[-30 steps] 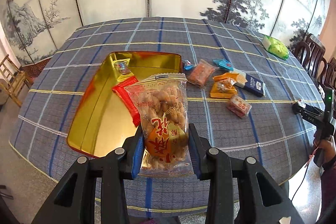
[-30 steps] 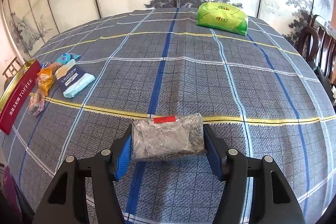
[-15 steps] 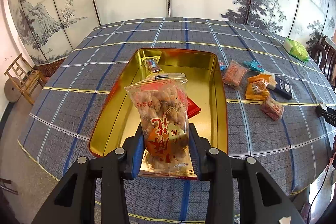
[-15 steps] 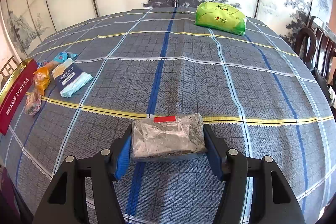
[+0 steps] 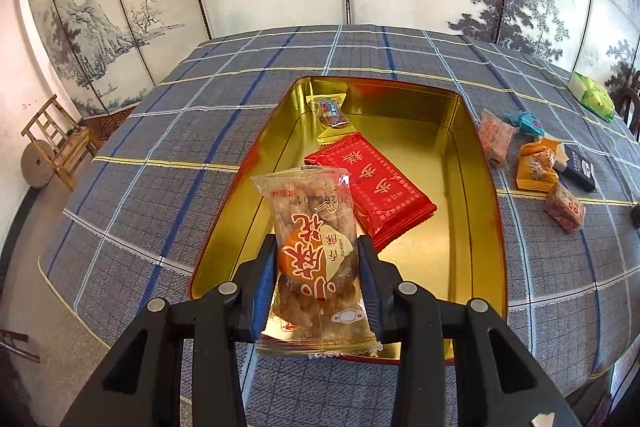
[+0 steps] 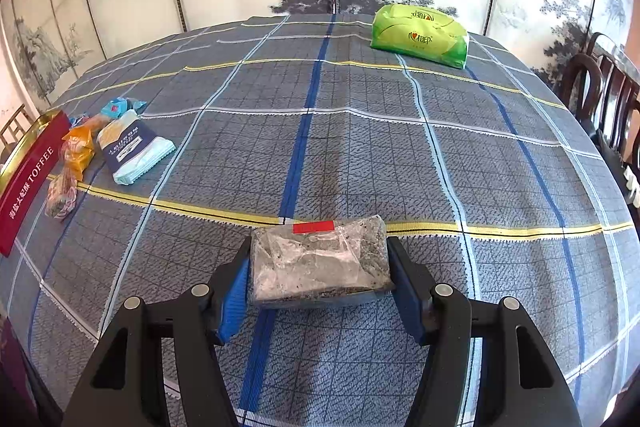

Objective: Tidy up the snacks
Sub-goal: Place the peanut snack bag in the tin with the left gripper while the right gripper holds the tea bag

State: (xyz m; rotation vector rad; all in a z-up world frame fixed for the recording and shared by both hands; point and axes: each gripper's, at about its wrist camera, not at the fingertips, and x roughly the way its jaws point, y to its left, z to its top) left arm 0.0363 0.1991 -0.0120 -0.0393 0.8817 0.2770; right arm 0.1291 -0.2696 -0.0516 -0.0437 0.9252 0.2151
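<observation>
The left gripper pinches a clear packet of fried twists between its blue fingers, holding it above the near end of the gold tin on the checked desk. Inside the tin lie a red packet and, farther back, a small wrapped candy. To the tin's right, loose snacks sit on the cloth. The right gripper has its fingers closed on a grey-speckled bar in clear wrap, low over the desk. Far back right lies a green tissue pack.
</observation>
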